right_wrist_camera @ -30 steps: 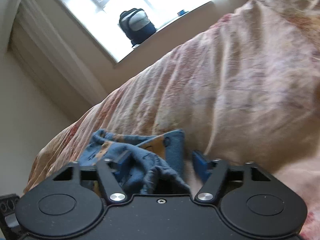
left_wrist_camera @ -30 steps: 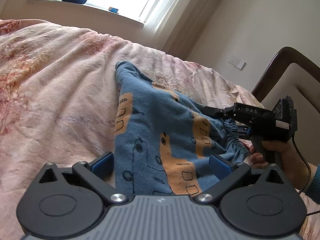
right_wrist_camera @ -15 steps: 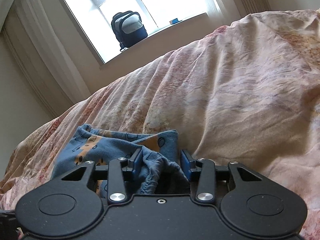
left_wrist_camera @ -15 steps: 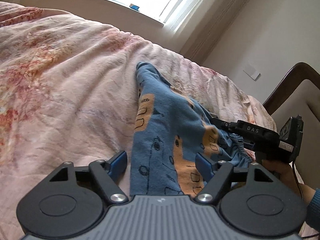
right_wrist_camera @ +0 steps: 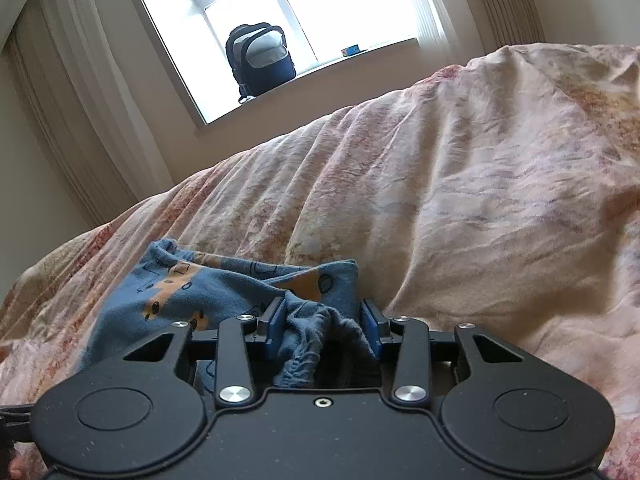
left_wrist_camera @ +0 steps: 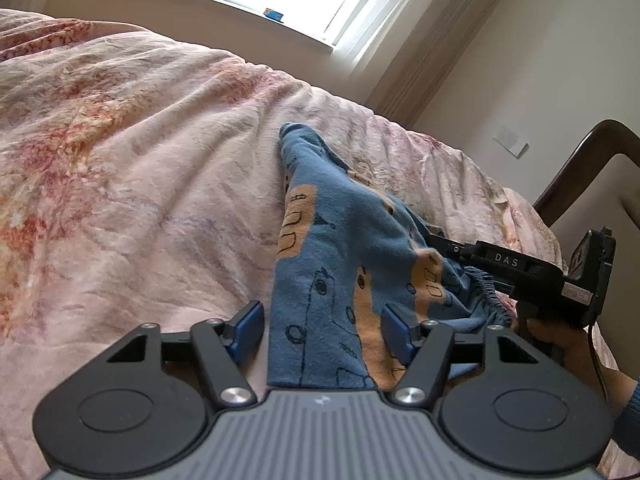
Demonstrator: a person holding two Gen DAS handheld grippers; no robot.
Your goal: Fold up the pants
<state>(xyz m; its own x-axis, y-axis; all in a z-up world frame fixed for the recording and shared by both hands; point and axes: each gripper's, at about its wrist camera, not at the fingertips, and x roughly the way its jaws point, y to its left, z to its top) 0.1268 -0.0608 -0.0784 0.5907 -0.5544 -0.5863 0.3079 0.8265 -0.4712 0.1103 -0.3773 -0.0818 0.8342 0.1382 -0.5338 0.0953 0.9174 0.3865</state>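
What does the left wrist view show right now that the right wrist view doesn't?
Left wrist only: the right gripper from outside, the hand holding it, a dark chair frame, and the left gripper straddling the pants, its jaws just closing. Right wrist only: the elastic waistband bunched between the right gripper's blue pads. Both: pants, pink bedspread, backpack on the windowsill.

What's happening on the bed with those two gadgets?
A person is folding blue patterned pants on a pink bedspread. The right hand-held gripper has pinched the bunched waistband. The left hand-held gripper has just been closing around the other edge, its pads not yet pressing the cloth.
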